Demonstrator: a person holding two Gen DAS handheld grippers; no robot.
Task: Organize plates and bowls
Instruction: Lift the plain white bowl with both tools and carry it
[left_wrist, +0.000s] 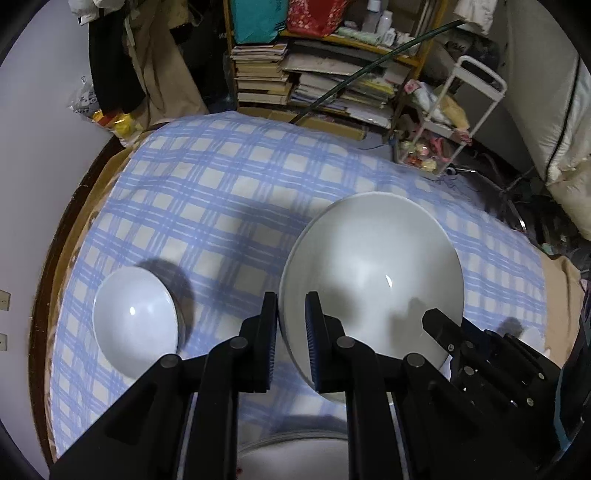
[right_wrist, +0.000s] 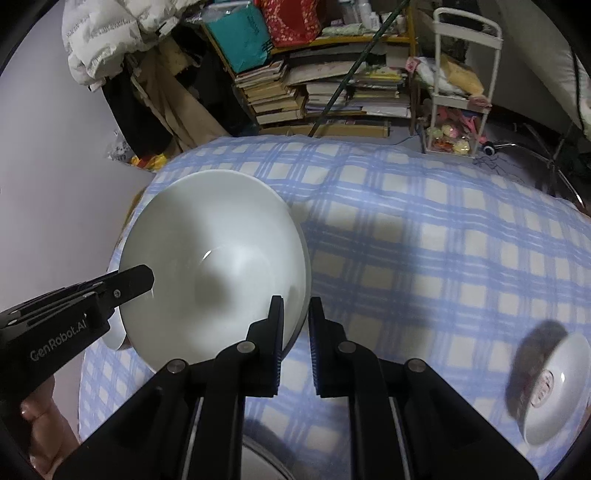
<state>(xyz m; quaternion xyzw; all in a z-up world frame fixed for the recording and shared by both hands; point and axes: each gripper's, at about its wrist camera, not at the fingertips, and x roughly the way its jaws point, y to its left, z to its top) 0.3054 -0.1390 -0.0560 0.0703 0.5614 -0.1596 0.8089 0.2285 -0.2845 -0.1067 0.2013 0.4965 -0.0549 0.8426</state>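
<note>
A large white bowl (left_wrist: 369, 266) (right_wrist: 214, 251) is held by its rim from two sides, above the blue checked cloth (left_wrist: 221, 192). My left gripper (left_wrist: 291, 301) is shut on the rim's left edge, one finger inside the bowl and one outside. On the opposite edge my right gripper (right_wrist: 295, 301) is shut the same way. Each gripper shows in the other's view: the right gripper (left_wrist: 434, 321), the left gripper (right_wrist: 142, 278). A small white bowl (left_wrist: 136, 317) rests on the cloth to the left. A dark-sided bowl (right_wrist: 550, 384) lies at the right.
A pale round dish rim (left_wrist: 295, 443) shows below the grippers at the near edge. Behind the table stand a shelf of stacked books (left_wrist: 314, 85) and a white wire cart (left_wrist: 454, 122). A white wall (left_wrist: 40, 129) runs along the left. A hand (right_wrist: 40, 424) holds the left gripper.
</note>
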